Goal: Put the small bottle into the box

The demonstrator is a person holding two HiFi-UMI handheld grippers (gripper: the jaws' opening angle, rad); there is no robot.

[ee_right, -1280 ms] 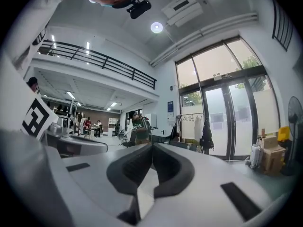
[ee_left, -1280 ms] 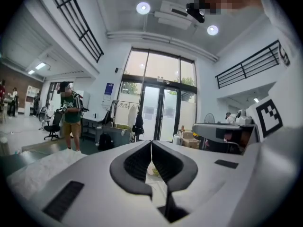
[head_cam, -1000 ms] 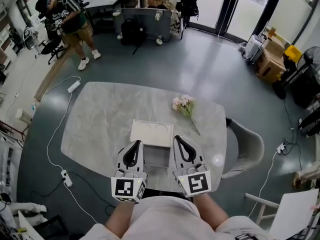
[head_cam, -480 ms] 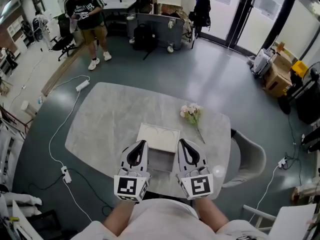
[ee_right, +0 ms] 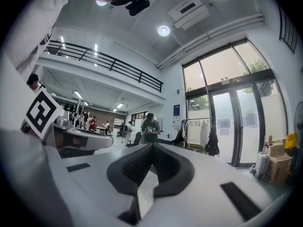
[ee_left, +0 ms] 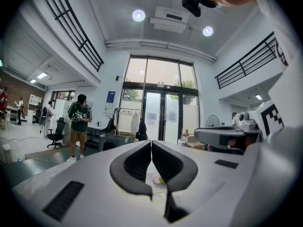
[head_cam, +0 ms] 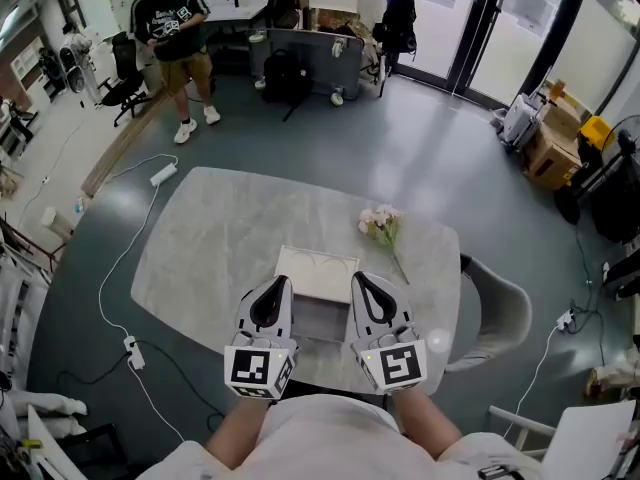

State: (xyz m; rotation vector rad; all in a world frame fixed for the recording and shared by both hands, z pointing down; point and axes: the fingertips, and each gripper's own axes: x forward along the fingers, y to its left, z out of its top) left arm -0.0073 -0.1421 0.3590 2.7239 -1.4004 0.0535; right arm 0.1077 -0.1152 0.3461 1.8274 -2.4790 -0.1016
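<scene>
Sitting at the near edge of the table (head_cam: 220,238), the box (head_cam: 317,273) was white, with two round hollows in its far part. The left gripper (head_cam: 276,288) and right gripper (head_cam: 362,284) flanked it, both with jaws closed and empty.

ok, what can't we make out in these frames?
- Small bottle: in no view.
- Box interior: head view, partly covered by left tongs and right tongs.
- Table top: both gripper views, mostly blocked by the tongs' own bodies.
- Flowers: head view, too small for detail.
</scene>
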